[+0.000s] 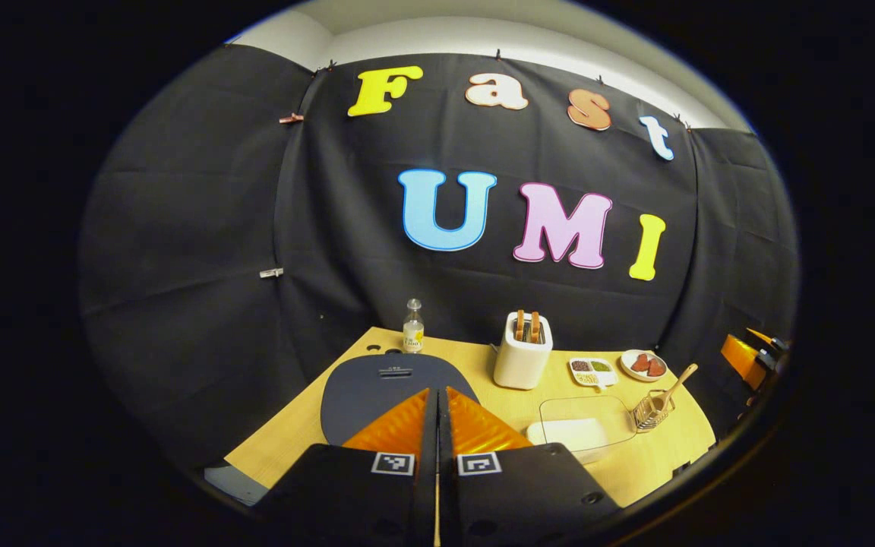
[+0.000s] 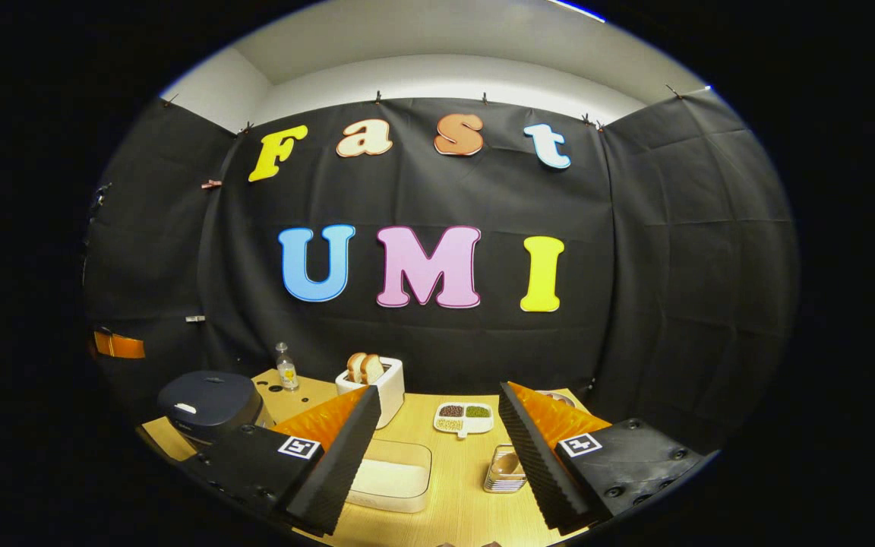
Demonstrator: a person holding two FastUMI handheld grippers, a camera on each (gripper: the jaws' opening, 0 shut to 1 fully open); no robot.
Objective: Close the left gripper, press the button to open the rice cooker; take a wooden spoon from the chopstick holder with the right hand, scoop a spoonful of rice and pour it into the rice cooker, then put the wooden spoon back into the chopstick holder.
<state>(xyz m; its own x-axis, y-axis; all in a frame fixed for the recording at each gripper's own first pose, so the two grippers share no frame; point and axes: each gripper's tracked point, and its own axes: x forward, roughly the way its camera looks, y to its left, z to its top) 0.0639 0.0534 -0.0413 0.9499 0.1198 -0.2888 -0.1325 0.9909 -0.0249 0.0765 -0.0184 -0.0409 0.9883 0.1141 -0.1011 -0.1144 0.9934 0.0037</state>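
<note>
Pressed together, the left gripper [image 1: 437, 403] hangs just above the rice cooker [image 1: 394, 387], whose lid is still down. Right of the cooker, the right gripper [image 2: 434, 448] stands wide and empty over the clear tub of rice [image 2: 392, 475]. Farther right of the cooker, the wooden spoon [image 1: 678, 384] leans in the chopstick holder [image 1: 652, 410]. A press landing off the button would likely leave the lid shut.

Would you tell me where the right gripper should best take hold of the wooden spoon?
Probably on the bare handle of the wooden spoon, coming from above. It leans up and out of the chopstick holder, whose wire walls enclose the lower end. The right gripper is already open.
</note>
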